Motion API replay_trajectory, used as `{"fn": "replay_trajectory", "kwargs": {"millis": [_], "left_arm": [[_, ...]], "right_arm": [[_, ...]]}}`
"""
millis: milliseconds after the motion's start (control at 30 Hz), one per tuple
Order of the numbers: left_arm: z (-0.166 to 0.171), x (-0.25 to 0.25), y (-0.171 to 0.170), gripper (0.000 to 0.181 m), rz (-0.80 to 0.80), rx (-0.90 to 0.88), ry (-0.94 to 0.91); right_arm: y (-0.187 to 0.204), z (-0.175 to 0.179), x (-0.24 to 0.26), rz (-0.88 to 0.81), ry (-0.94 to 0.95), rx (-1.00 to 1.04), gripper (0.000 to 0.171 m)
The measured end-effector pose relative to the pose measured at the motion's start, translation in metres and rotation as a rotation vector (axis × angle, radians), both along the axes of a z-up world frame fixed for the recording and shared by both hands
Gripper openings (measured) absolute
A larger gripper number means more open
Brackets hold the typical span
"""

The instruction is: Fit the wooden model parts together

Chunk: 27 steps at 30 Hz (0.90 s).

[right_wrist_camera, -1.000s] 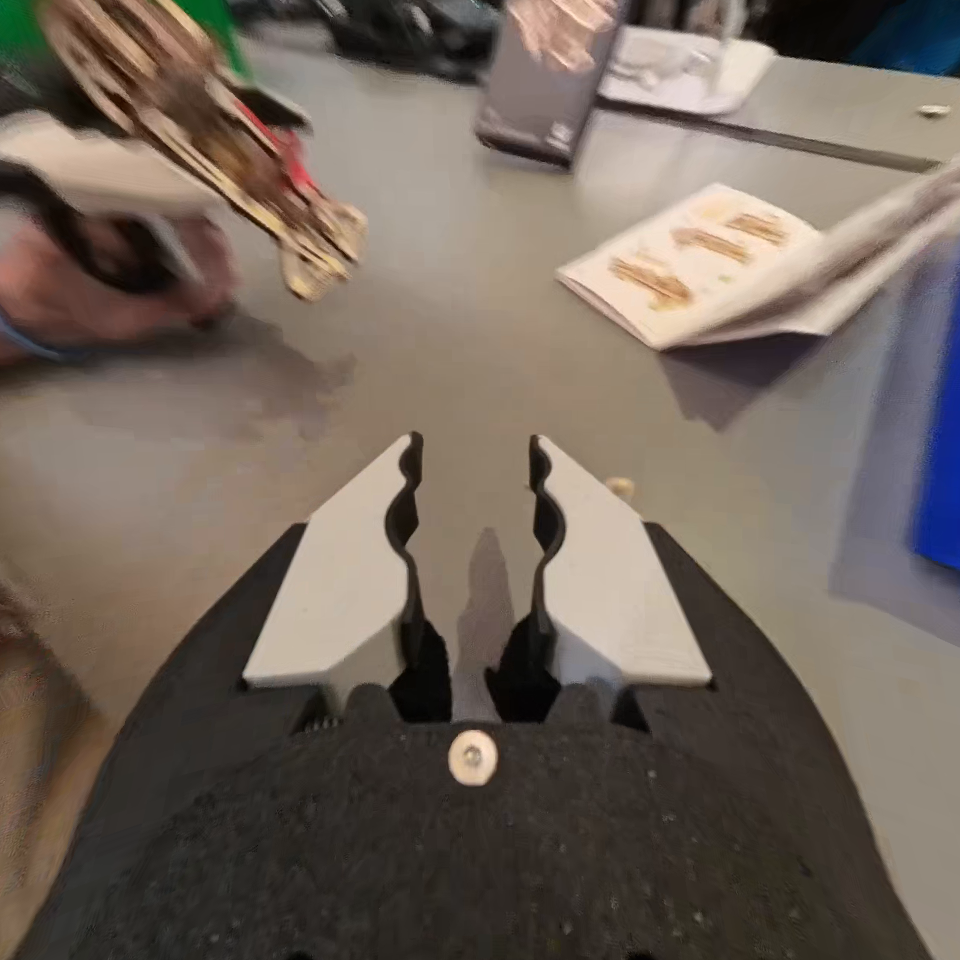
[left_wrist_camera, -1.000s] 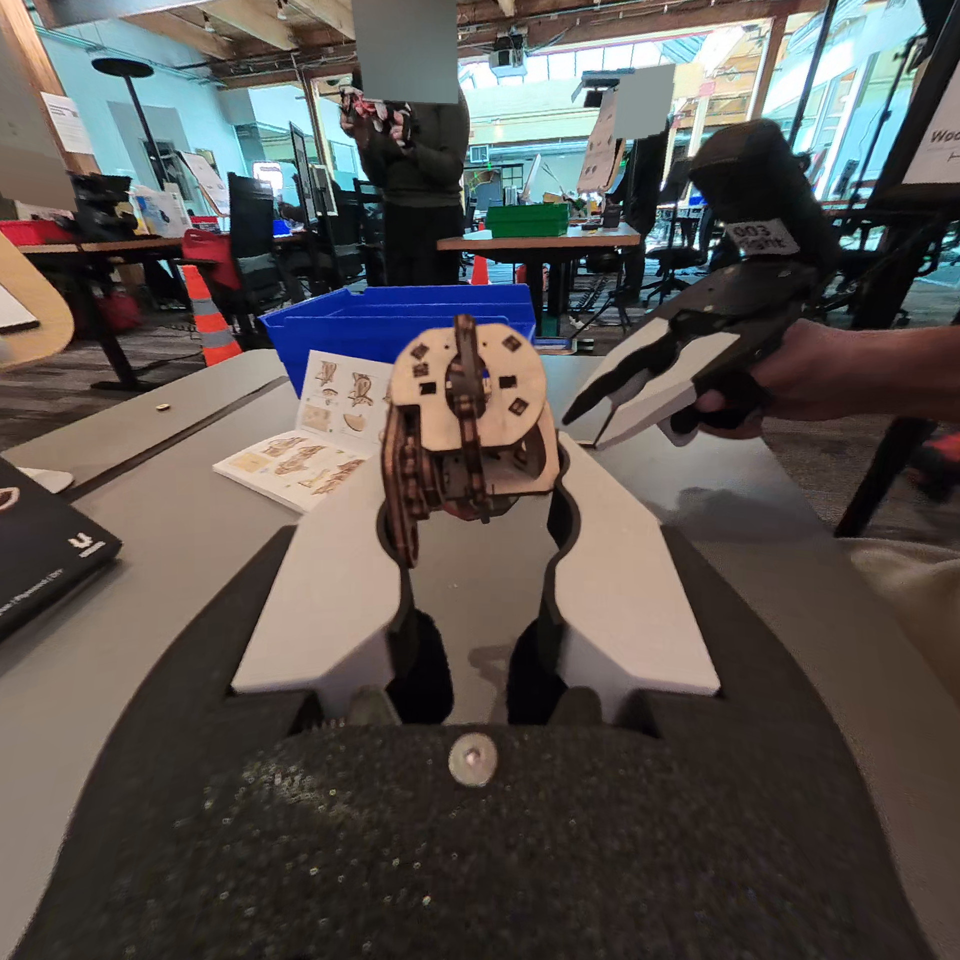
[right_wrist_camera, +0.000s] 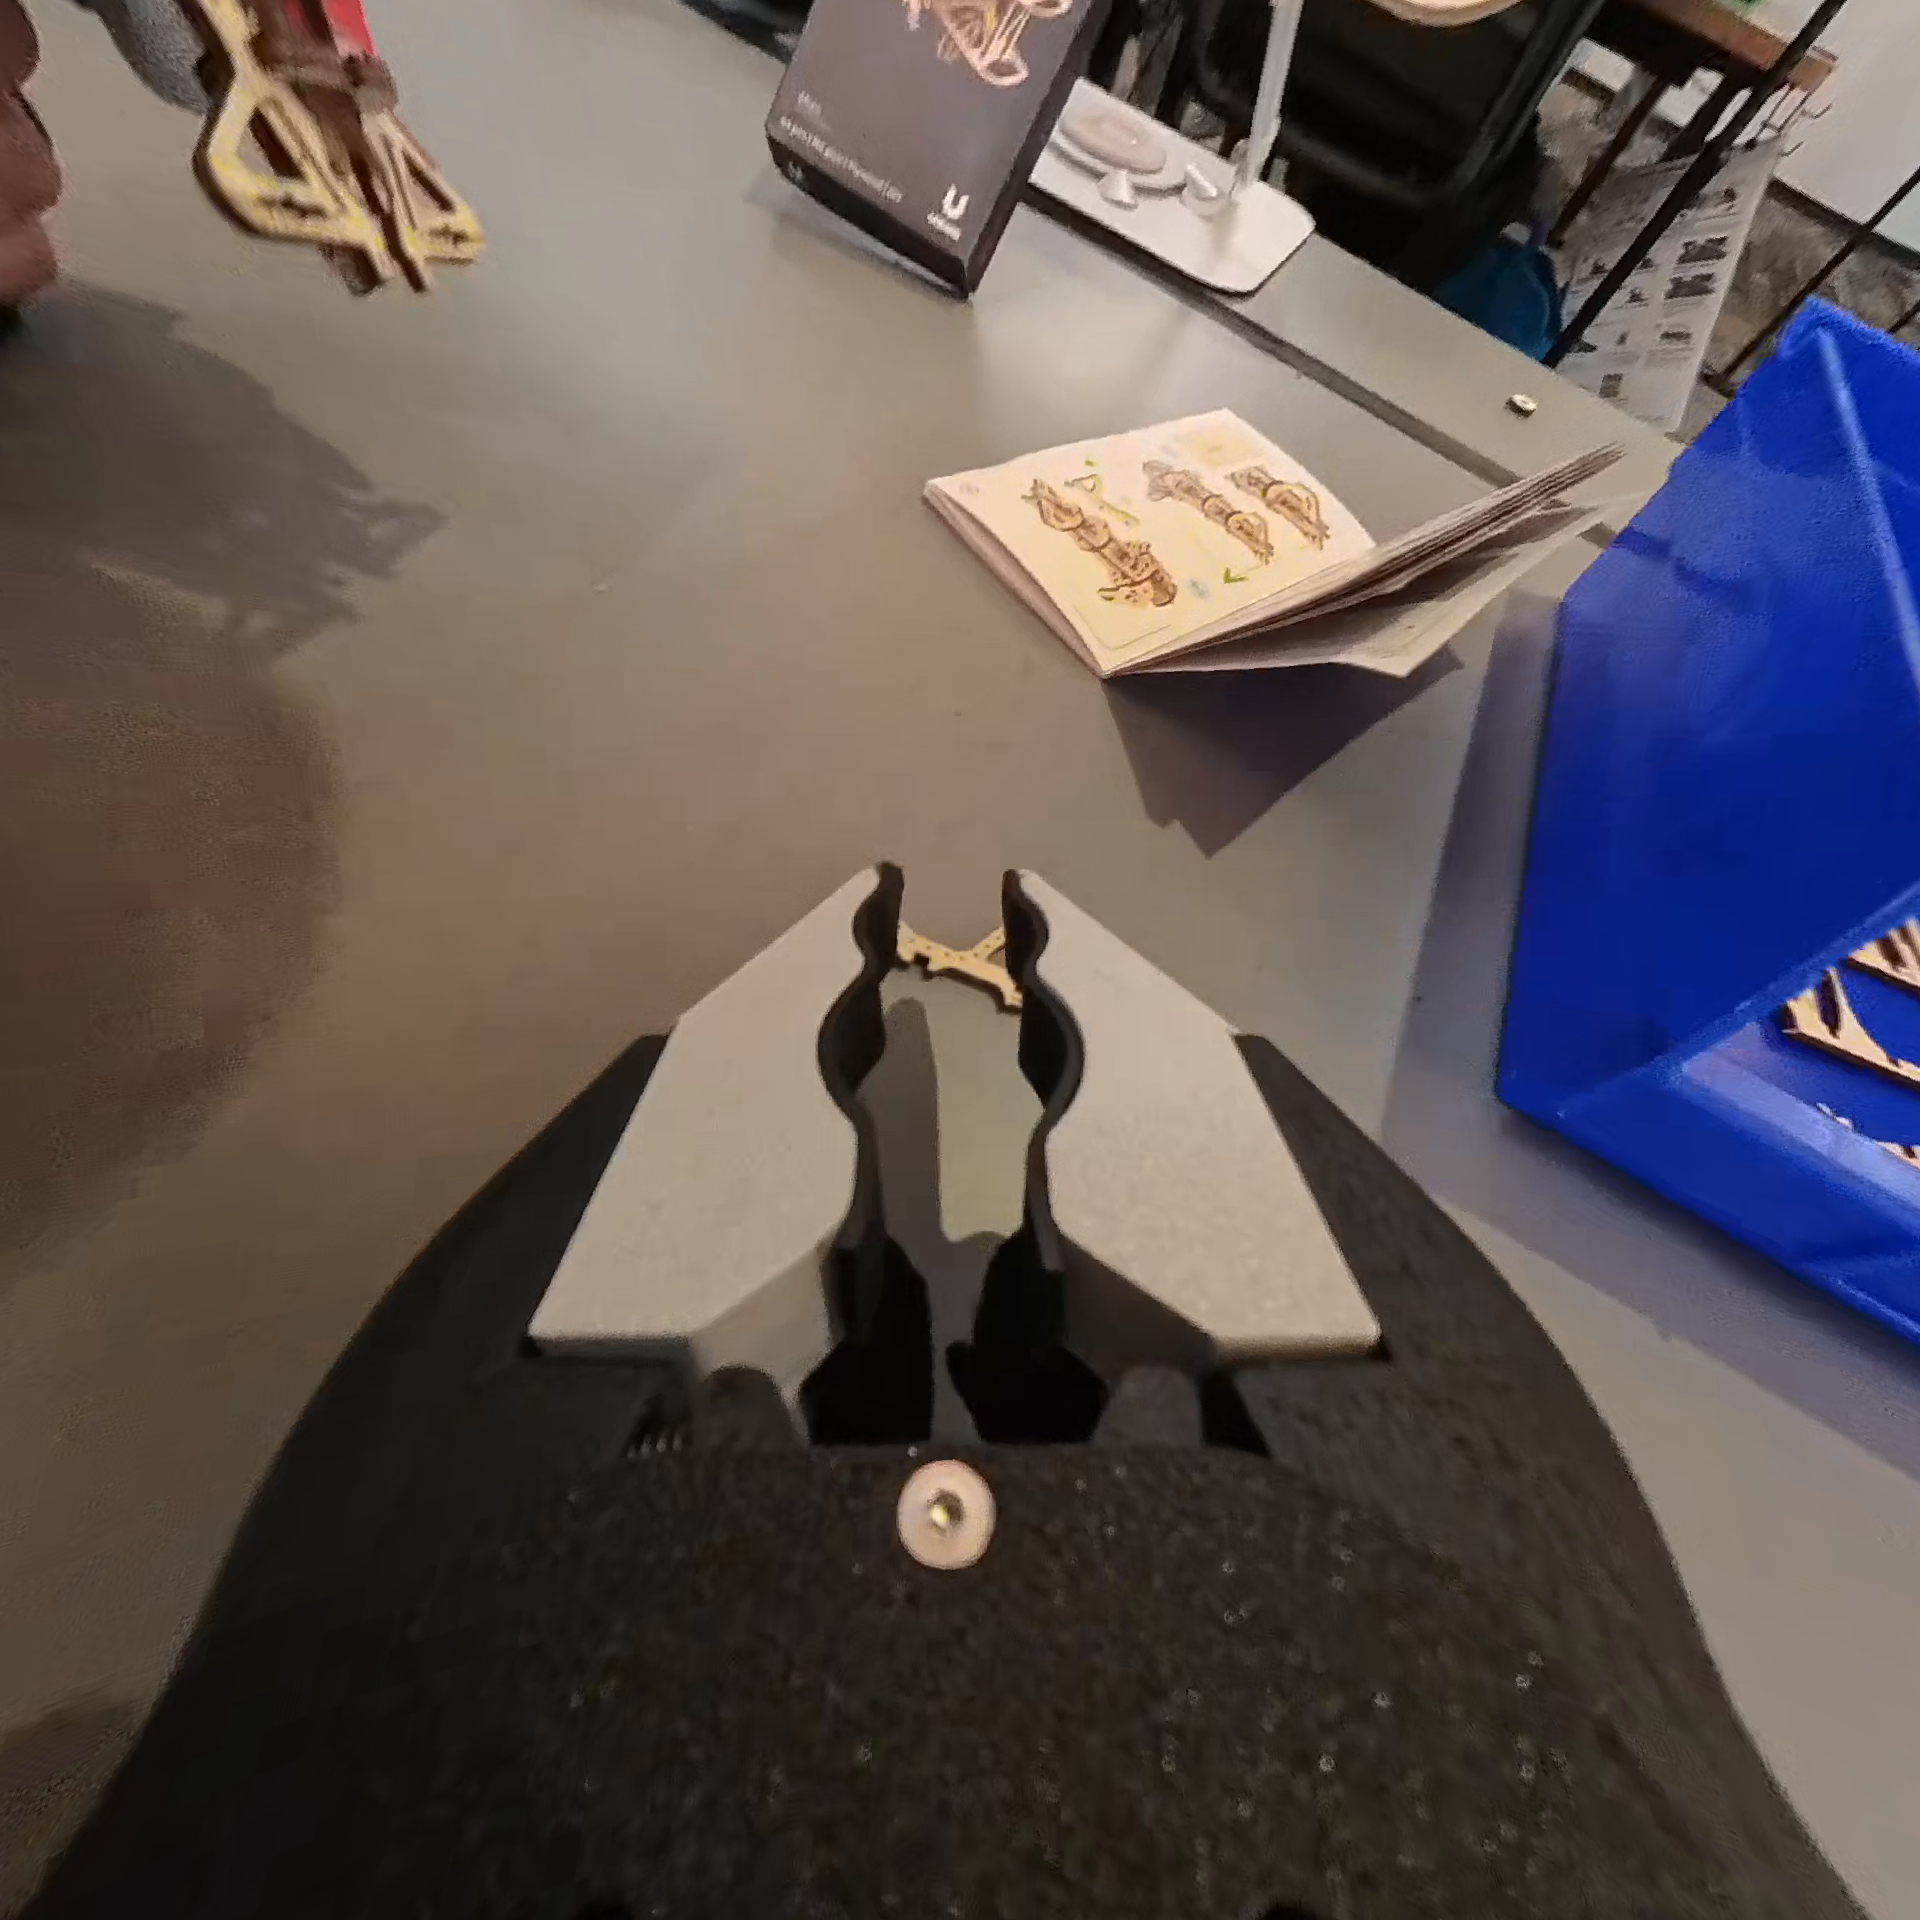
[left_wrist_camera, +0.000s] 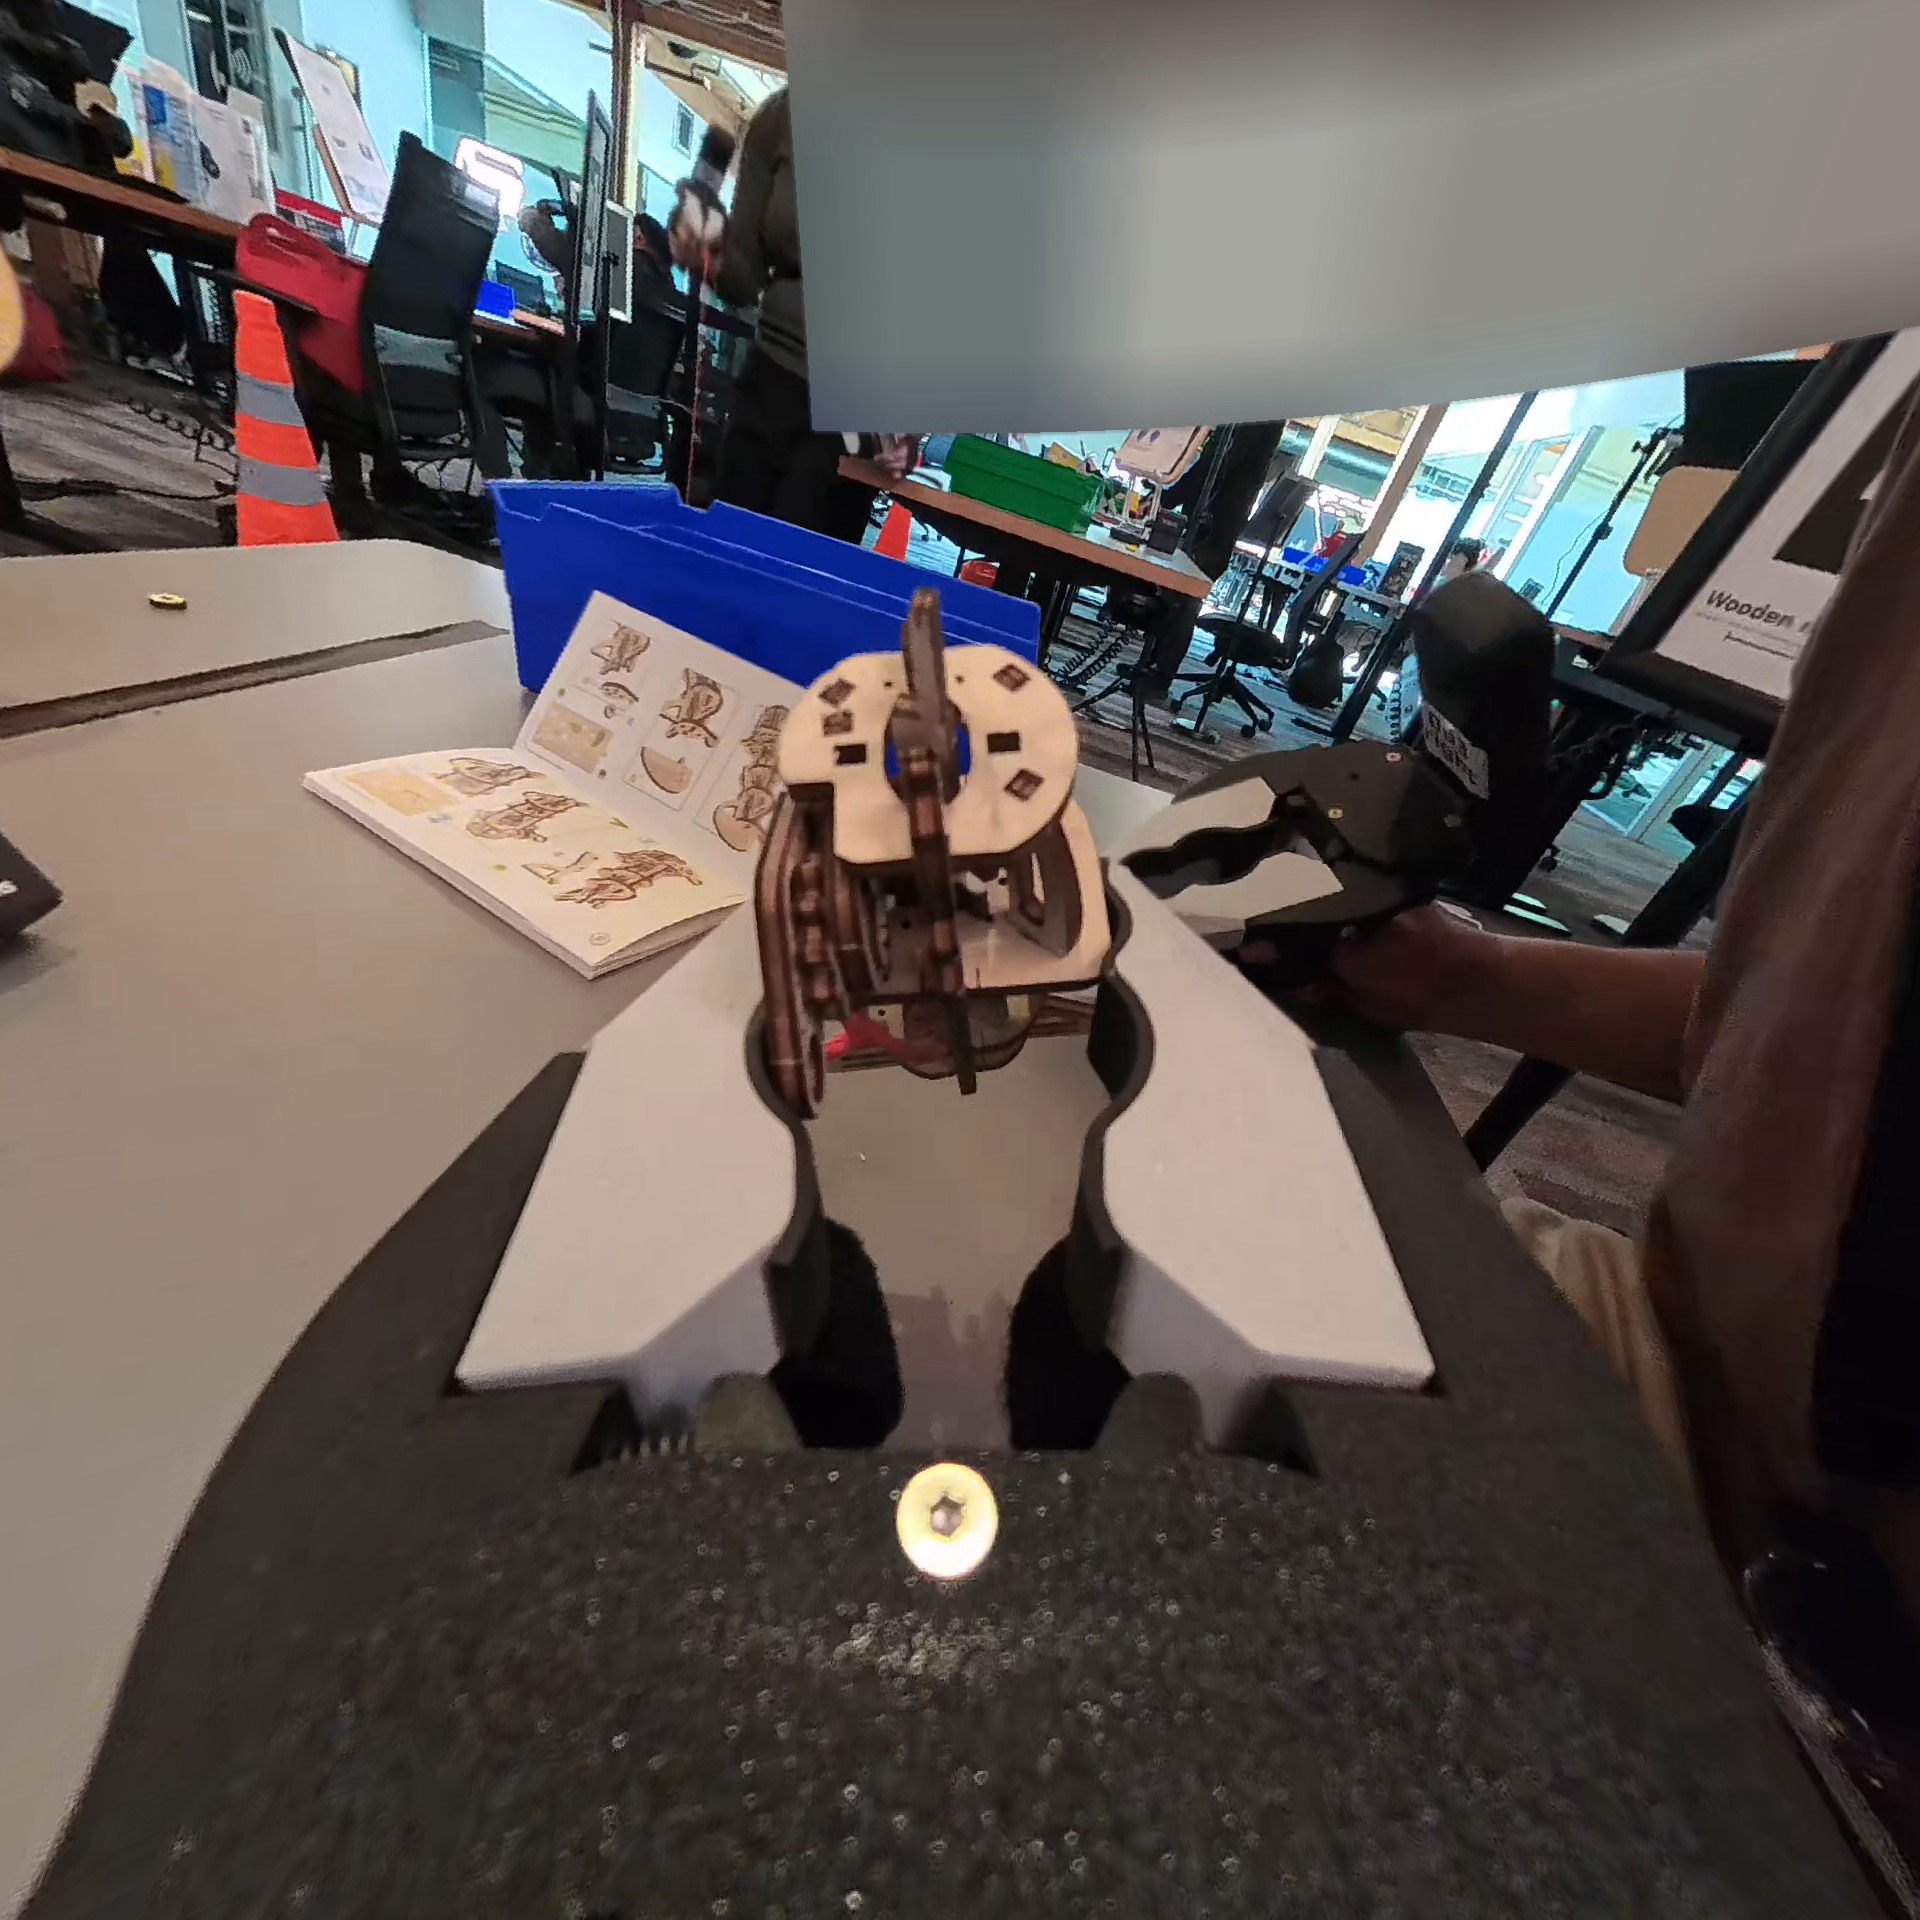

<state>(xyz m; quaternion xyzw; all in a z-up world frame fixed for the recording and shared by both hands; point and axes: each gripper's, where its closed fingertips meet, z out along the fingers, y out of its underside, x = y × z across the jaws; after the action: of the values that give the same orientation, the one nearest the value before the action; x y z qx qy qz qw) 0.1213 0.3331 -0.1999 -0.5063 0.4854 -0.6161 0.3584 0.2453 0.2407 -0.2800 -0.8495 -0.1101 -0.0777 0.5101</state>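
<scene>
Left gripper [left_wrist_camera: 940, 997] clenched on the wooden model [left_wrist_camera: 925, 852], held up off the grey table [left_wrist_camera: 260, 1039] — round perforated plate facing the camera, dark slat standing upright through its middle, gear-like stack against the left finger. Right gripper [right_wrist_camera: 951, 925] angled down toward the table, fingers set narrowly apart, straddling a small flat wooden part [right_wrist_camera: 956, 961] at the tips; cannot tell whether gripped or just lying on the surface between them. Seen from the left wrist view, right gripper [left_wrist_camera: 1236, 873] low, just right of the model, hand [left_wrist_camera: 1392, 966] wrapped on its handle. Open instruction booklet [right_wrist_camera: 1174, 551] lying beside the blue bin [right_wrist_camera: 1714, 779], more wooden sheets inside the bin. Dark box [right_wrist_camera: 914, 135] standing farther back. Beyond — desks, office chairs, orange cone [left_wrist_camera: 272, 426], a person standing.
</scene>
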Motion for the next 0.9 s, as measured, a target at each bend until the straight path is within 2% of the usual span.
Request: {"fn": "replay_trajectory", "kwargs": {"millis": [300,700,900], "left_arm": [[-0.006,0.004,0.009,0.050,0.016,-0.022,0.046],[-0.008,0.005,0.011,0.050,0.009,-0.049,0.057],[-0.007,0.005,0.012,0.050,0.004,-0.071,0.054]], "right_arm": [[0.003,-0.009,-0.001,0.014,-0.047,-0.052,0.018],[0.003,-0.002,0.007,-0.007,0.073,-0.022,0.017],[0.003,-0.003,0.007,-0.010,0.072,-0.028,0.017]]}}
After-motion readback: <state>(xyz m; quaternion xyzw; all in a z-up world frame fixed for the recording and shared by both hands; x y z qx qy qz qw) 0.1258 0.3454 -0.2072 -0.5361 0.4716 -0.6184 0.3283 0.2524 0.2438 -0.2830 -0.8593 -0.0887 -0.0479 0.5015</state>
